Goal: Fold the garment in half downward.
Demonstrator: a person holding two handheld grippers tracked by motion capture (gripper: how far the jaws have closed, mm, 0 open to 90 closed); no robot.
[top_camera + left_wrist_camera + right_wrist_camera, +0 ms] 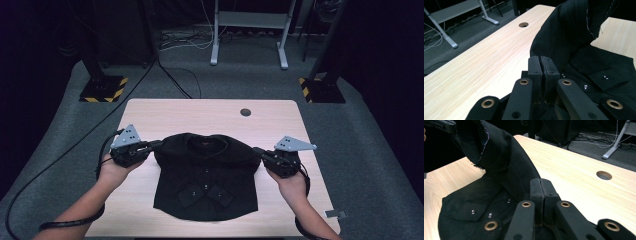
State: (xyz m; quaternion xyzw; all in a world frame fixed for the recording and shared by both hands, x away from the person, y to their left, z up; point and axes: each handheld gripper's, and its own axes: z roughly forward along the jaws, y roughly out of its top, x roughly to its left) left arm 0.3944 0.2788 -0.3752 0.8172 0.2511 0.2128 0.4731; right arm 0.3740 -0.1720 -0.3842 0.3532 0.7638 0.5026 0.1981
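Black snap-button shirt [205, 175], mid-counter [150, 112] near front edge; left tool [156, 145] and right tool [257, 151] each clenched on a shoulder.

A: Where are the hands?
B: Left gripper [152, 146] sits at nine o'clock, right gripper [259, 151] at three, jaws pointing inward toward each other.
A: Jaws?
B: Both pressed together. Forearms enter from six o'clock, angled outward.

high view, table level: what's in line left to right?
left hand → left gripper → black shirt → right gripper → right hand. Both grippers are shut on the shirt, one at each shoulder.
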